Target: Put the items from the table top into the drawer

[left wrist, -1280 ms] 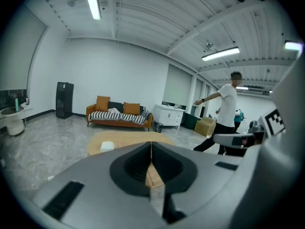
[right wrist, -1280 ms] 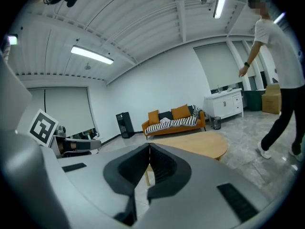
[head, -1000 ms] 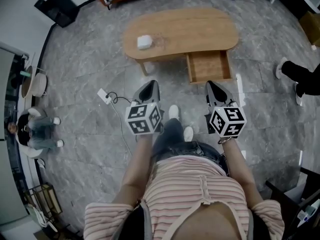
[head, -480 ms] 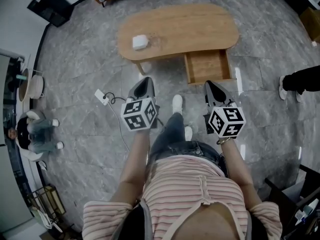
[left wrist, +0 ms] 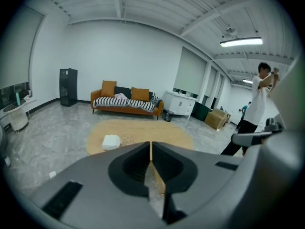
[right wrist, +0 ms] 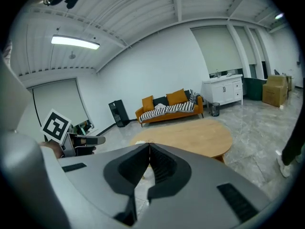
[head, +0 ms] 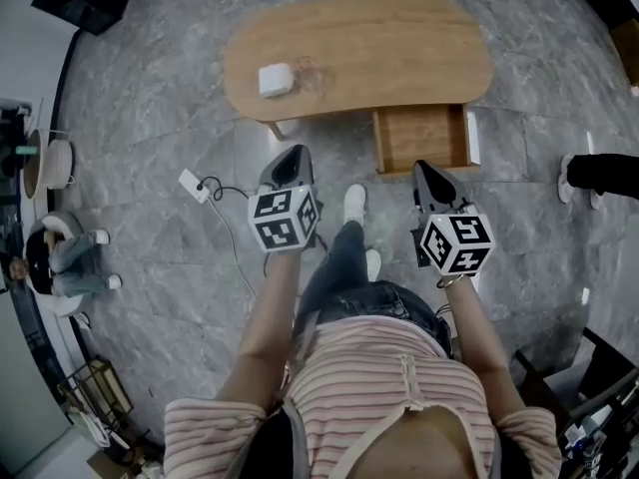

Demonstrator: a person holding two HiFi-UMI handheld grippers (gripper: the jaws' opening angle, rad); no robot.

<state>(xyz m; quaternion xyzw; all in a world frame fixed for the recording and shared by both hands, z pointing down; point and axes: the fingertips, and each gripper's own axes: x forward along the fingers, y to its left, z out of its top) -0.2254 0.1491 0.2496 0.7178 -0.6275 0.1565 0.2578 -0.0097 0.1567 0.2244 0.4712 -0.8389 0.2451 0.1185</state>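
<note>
A small white box lies on the left part of the oval wooden table; the left gripper view shows this white box too. An open wooden drawer sticks out from the table's near side, at the right. My left gripper hangs over the floor short of the table, its jaws shut and empty. My right gripper hovers just short of the drawer's front, jaws shut with nothing in them.
A white power strip with a cable lies on the grey floor to the left. Someone's dark shoe and leg stand at the right. An orange sofa and a white cabinet line the far wall.
Both grippers have moved forward and down toward the table. The table and drawer now sit closer in the head view.
</note>
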